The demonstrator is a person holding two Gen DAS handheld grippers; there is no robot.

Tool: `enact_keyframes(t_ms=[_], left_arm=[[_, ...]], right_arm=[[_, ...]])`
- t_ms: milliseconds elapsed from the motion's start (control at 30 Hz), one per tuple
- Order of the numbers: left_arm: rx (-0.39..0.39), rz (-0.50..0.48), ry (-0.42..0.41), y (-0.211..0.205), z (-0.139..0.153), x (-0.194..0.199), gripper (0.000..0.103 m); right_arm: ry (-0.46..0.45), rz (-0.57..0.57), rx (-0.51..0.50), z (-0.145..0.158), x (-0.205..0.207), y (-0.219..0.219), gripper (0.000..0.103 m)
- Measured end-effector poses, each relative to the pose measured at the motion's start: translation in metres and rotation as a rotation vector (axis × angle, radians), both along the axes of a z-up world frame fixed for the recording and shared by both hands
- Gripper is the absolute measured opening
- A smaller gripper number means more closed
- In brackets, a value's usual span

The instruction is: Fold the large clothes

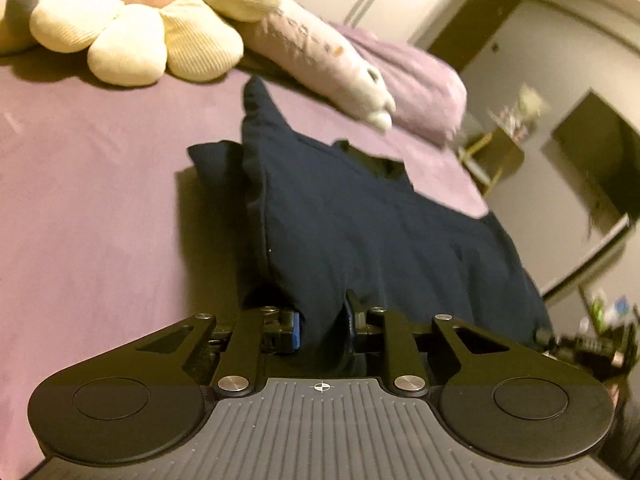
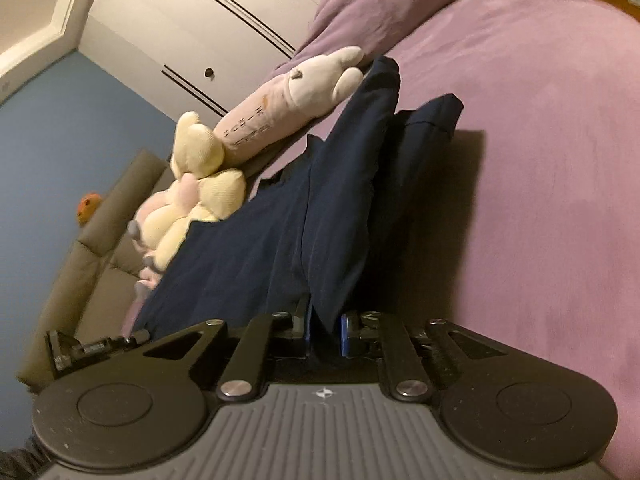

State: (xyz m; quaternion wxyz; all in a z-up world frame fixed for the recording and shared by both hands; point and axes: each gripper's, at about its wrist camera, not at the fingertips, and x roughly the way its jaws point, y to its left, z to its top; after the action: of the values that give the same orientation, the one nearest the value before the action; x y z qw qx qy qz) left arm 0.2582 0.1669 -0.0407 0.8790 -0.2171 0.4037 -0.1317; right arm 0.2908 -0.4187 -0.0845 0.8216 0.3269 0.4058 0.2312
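Note:
A dark navy garment (image 1: 352, 208) lies stretched over the purple bed (image 1: 92, 184), one sleeve pointing toward the pillows. My left gripper (image 1: 322, 322) is shut on a bunched near edge of the garment, cloth pinched between the blue pads. In the right wrist view the same garment (image 2: 320, 200) runs away from the camera, and my right gripper (image 2: 325, 328) is shut on another part of its near edge. The other gripper's tip shows at the edge of each view. Both hold the cloth slightly lifted off the purple bed (image 2: 540, 160).
A cream flower-shaped plush (image 1: 132, 20) and a long pale lilac plush (image 1: 320, 52) lie near a purple pillow (image 1: 416, 80) at the head of the bed. White wardrobe doors (image 2: 208, 32) stand behind. A gold side table (image 1: 496, 156) stands beside the bed.

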Motion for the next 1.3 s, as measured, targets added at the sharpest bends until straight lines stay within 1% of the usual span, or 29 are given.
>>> enact_keyframes(t_ms=[67,100,200,267,333,367,400,433,467,500,533,567,600,633,667,700,767,833,867,933,967,1000,1067,1100,1133,1167,1200,1267,1300], left_arm=[[-0.024,0.001,0.036,-0.001,-0.002,-0.019,0.022],[-0.054,0.004,0.055,0.0,-0.002,-0.032,0.022],[-0.119,0.02,0.052,0.006,0.004,-0.066,0.022],[-0.092,0.022,0.06,0.009,0.003,-0.081,0.025],[-0.017,0.066,0.1,0.012,-0.005,-0.089,0.035],[0.015,0.121,0.137,0.018,-0.011,-0.091,0.04],[0.041,0.178,0.168,0.023,-0.014,-0.092,0.046],[0.059,0.226,0.18,0.028,-0.015,-0.093,0.046],[0.078,0.26,0.169,0.031,-0.012,-0.095,0.047],[0.106,0.3,0.134,0.032,-0.007,-0.095,0.051],[0.123,0.321,0.095,0.028,-0.002,-0.093,0.058],[0.133,0.327,0.045,0.02,0.003,-0.086,0.062],[0.133,0.315,0.012,0.01,0.005,-0.077,0.069],[0.136,0.298,-0.013,-0.004,0.007,-0.064,0.076],[0.142,0.281,-0.038,-0.02,0.007,-0.049,0.078],[0.152,0.258,-0.065,-0.036,0.004,-0.035,0.081],[0.207,0.241,-0.115,-0.069,-0.004,-0.004,0.086],[0.269,0.226,-0.159,-0.096,-0.014,0.019,0.089],[0.321,0.235,-0.181,-0.106,-0.022,0.034,0.089],[0.409,0.285,-0.188,-0.12,-0.039,0.048,0.09],[0.46,0.305,-0.187,-0.12,-0.048,0.057,0.091],[0.53,0.325,-0.175,-0.12,-0.06,0.066,0.093],[0.612,0.334,-0.177,-0.111,-0.08,0.074,0.096],[0.595,0.342,-0.171,-0.102,-0.088,0.076,0.097],[0.542,0.356,-0.17,-0.094,-0.091,0.076,0.097],[0.516,0.362,-0.178,-0.091,-0.093,0.075,0.097],[0.51,0.361,-0.173,-0.09,-0.094,0.076,0.097],[0.525,0.356,-0.159,-0.092,-0.095,0.081,0.098],[0.529,0.355,-0.156,-0.092,-0.094,0.08,0.098]], right_arm=[[0.03,-0.006,-0.009,0.001,-0.015,-0.003,0.012],[0.047,-0.021,0.025,0.0,-0.025,-0.006,0.012],[0.071,-0.036,0.095,0.003,-0.055,-0.009,0.012],[0.09,-0.039,0.124,0.004,-0.078,-0.012,0.012],[0.112,-0.054,0.065,0.005,-0.093,-0.013,0.013],[0.125,-0.073,0.0,0.006,-0.097,-0.013,0.018],[0.148,-0.119,-0.092,0.007,-0.099,-0.014,0.026],[0.158,-0.155,-0.17,0.009,-0.099,-0.013,0.028],[0.151,-0.2,-0.234,0.013,-0.1,-0.013,0.033],[0.134,-0.25,-0.268,0.02,-0.101,-0.013,0.036],[0.11,-0.284,-0.305,0.026,-0.1,-0.011,0.036],[0.069,-0.317,-0.366,0.034,-0.099,-0.005,0.037],[0.011,-0.329,-0.434,0.042,-0.093,0.01,0.039],[-0.026,-0.318,-0.473,0.043,-0.086,0.022,0.039],[-0.05,-0.297,-0.496,0.044,-0.075,0.04,0.039],[-0.071,-0.254,-0.488,0.042,-0.06,0.063,0.039],[-0.117,-0.182,-0.495,0.033,-0.032,0.108,0.038],[-0.15,-0.133,-0.551,0.022,-0.001,0.145,0.038],[-0.171,-0.122,-0.601,0.013,0.015,0.162,0.037],[-0.213,-0.125,-0.683,0.002,0.037,0.182,0.036],[-0.231,-0.13,-0.721,-0.004,0.046,0.185,0.036],[-0.236,-0.135,-0.751,-0.011,0.054,0.183,0.034],[-0.239,-0.172,-0.793,-0.023,0.062,0.168,0.034],[-0.244,-0.201,-0.798,-0.028,0.065,0.156,0.034],[-0.249,-0.229,-0.794,-0.031,0.062,0.145,0.033],[-0.247,-0.272,-0.789,-0.036,0.061,0.131,0.032],[-0.239,-0.307,-0.762,-0.041,0.059,0.114,0.032],[-0.204,-0.345,-0.648,-0.048,0.059,0.092,0.032],[-0.2,-0.351,-0.649,-0.049,0.061,0.092,0.032]])
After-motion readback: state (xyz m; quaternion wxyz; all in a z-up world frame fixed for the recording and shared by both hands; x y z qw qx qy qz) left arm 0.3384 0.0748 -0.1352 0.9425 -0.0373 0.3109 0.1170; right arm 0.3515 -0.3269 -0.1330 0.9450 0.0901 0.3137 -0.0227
